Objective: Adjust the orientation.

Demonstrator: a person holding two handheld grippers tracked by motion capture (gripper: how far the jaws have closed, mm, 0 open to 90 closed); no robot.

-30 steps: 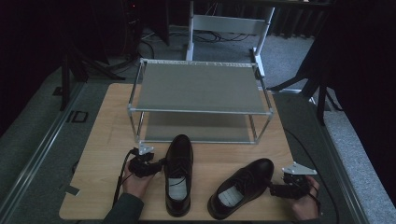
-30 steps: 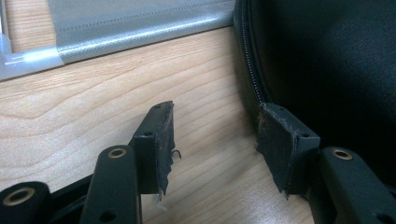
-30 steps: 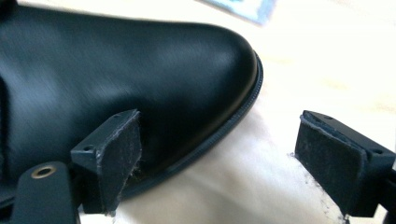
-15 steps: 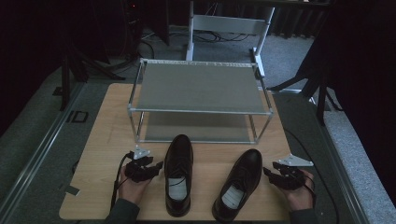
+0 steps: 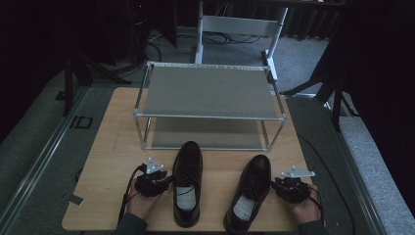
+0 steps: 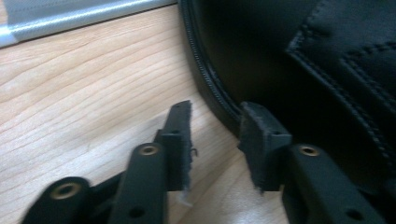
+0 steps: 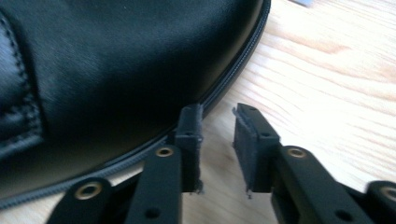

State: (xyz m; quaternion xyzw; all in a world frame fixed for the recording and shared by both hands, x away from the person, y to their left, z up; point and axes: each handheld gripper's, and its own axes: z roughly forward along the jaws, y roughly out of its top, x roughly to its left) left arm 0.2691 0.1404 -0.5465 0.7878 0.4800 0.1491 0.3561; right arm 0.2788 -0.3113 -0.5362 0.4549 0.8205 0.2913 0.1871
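Observation:
Two black dress shoes stand side by side on the wooden table (image 5: 112,147), toes toward the rack. My left gripper (image 5: 169,180) lies just left of the left shoe (image 5: 188,166). Its jaws have just been closing, and only bare wood shows between them (image 6: 215,126). The right-hand pad (image 6: 254,130) rests against the shoe's sole edge (image 6: 210,79). My right gripper (image 5: 275,185) sits just right of the right shoe (image 5: 254,181). Its jaws (image 7: 217,116) have also just been closing to a narrow gap that holds nothing. The shoe's side (image 7: 116,56) lies past its left-hand jaw.
A two-tier metal shoe rack (image 5: 210,116) stands behind the shoes, both shelves bare; its lower rail (image 6: 70,18) appears in the left gripper view. Table edges lie close to both hands. Dark stands and cables surround the table.
The right shoe has swung from a slant to point at the rack. Both grippers' jaws have narrowed. The left gripper has eased slightly back from its shoe.

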